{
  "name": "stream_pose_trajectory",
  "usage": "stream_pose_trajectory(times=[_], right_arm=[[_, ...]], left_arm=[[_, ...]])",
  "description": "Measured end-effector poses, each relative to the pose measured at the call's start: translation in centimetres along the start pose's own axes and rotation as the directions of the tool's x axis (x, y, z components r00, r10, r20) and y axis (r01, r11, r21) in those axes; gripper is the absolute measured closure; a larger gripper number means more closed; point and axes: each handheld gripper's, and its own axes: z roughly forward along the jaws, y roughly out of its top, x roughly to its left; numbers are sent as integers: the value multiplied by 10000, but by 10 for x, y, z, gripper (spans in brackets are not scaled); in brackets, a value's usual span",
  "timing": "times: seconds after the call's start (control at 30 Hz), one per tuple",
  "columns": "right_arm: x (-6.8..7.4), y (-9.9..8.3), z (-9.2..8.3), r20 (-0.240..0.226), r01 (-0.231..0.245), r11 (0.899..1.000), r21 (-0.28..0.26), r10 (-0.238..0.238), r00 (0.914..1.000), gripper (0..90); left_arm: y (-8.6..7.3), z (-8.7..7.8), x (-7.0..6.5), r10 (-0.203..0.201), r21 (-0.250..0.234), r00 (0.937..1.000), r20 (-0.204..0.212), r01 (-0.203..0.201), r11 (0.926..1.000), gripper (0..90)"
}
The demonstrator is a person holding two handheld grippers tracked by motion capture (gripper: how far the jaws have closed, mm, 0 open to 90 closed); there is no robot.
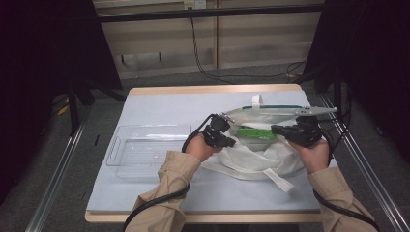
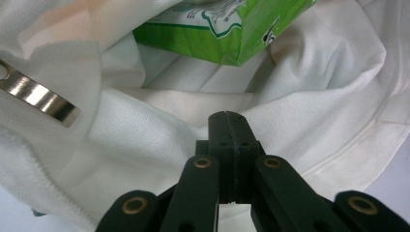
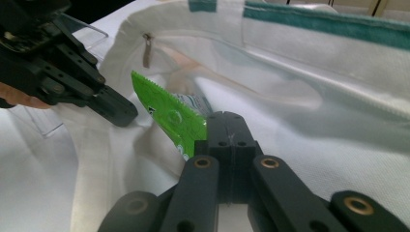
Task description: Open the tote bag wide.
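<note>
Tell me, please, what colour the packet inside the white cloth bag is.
Bright green packet with white printing, clearest in the left gripper view.

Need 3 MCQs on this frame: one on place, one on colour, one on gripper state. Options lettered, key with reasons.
1. Where is the clear tray?
A. left of the white bag
B. inside the bag
C. on the floor

2. What colour is the packet in the bag?
A. red
B. green
C. blue

3. How do the right gripper jaws stand?
A. wide open
B. shut on a spoon
C. shut

Key: 1 A, the high view shows the tray left of the bag. 2 B, both gripper views show it green. 3 C, the jaws meet with no gap.
</note>
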Motion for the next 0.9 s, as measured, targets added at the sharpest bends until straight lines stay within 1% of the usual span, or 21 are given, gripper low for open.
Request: stream_pose_trajectory(times=[0.03, 0.07, 0.13, 0.17, 0.2, 0.23, 0.3, 0.33, 0.4, 0.47, 0.5, 0.53, 0.6, 0.63, 0.67, 0.7, 0.73, 0.77, 0.83, 0.87, 0.9], right_arm=[[0, 0, 0, 0, 0, 10000, 0, 0, 10000, 900], [3, 3, 0, -51, 66, 10000, 7, -66, 10000, 900], [5, 5, 0, -68, 169, 9999, 10, -169, 9998, 900], [5, 5, 0, -68, 169, 9999, 10, -169, 9998, 900], [5, 5, 0, -103, 172, 9999, -17, -172, 9998, 900], [5, 5, 0, -132, 181, 9998, -42, -182, 9997, 900], [5, 5, -1, -154, 227, 9997, 5, -227, 9996, 900], [5, 5, -1, -155, 181, 9998, 4, -181, 9997, 900], [4, 4, -2, -187, 161, 9999, -52, -162, 9997, 900], [4, 4, -2, -211, 134, 9999, -31, -135, 9997, 900], [5, 4, -3, -255, 163, 9999, -28, -164, 9995, 900], [5, 4, -3, -261, 165, 9999, -45, -166, 9995, 900], [5, 4, -4, -245, 204, 9998, -61, -205, 9995, 900], [5, 4, -5, -275, 181, 9998, -89, -184, 9995, 900], [5, 4, -6, -279, 189, 9997, -127, -192, 9994, 900], [5, 4, -7, -275, 194, 9997, -140, -198, 9994, 900], [6, 5, -8, -326, 204, 9997, -112, -208, 9993, 900], [6, 5, -8, -362, 203, 9997, -135, -208, 9991, 900], [8, 6, -8, -390, 289, 9995, -106, -293, 9988, 900], [9, 6, -8, -362, 315, 9994, -119, -319, 9988, 900], [9, 6, -8, -362, 315, 9994, -119, -319, 9988, 900]], left_arm=[[1, 0, 0, 73, 1, 10000, -18, -73, 10000, 900], [2, 0, 0, 300, 2, 9995, -72, -300, 9996, 900], [3, -1, -1, 609, -24, 9980, -188, -609, 9981, 862], [3, -1, -1, 609, -24, 9980, -188, -609, 9981, 827], [3, -1, -2, 688, -192, 9974, -213, -692, 9974, 827], [4, -2, -1, 800, -180, 9965, -246, -804, 9966, 765], [7, -5, -1, 718, -379, 9970, -294, -729, 9966, 744], [7, -5, -1, 718, -379, 9970, -294, -729, 9966, 710], [11, -10, 1, 1059, -397, 9935, -426, -1076, 9934, 651], [13, -10, 1, 1077, -533, 9930, -474, -1102, 9925, 585], [15, -12, 1, 1221, -587, 9907, -592, -1256, 9903, 563], [17, -12, 1, 1502, -488, 9865, -648, -1534, 9870, 548], [19, -13, 0, 1740, -582, 9819, -742, -1785, 9822, 489], [19, -13, 0, 1740, -582, 9819, -742, -1785, 9822, 451], [22, -13, -2, 1943, -621, 9777, -792, -1993, 9780, 424], [23, -12, -2, 2068, -679, 9751, -796, -2123, 9748, 412], [23, -12, -2, 2068, -679, 9751, -796, -2123, 9748, 399], [26, -12, -3, 2311, -699, 9695, -811, -2368, 9690, 388], [27, -11, -5, 2335, -761, 9692, -786, -2393, 9679, 377], [31, -11, -7, 2518, -751, 9648, -761, -2573, 9634, 372], [31, -11, -7, 2518, -751, 9648, -761, -2573, 9634, 372]])
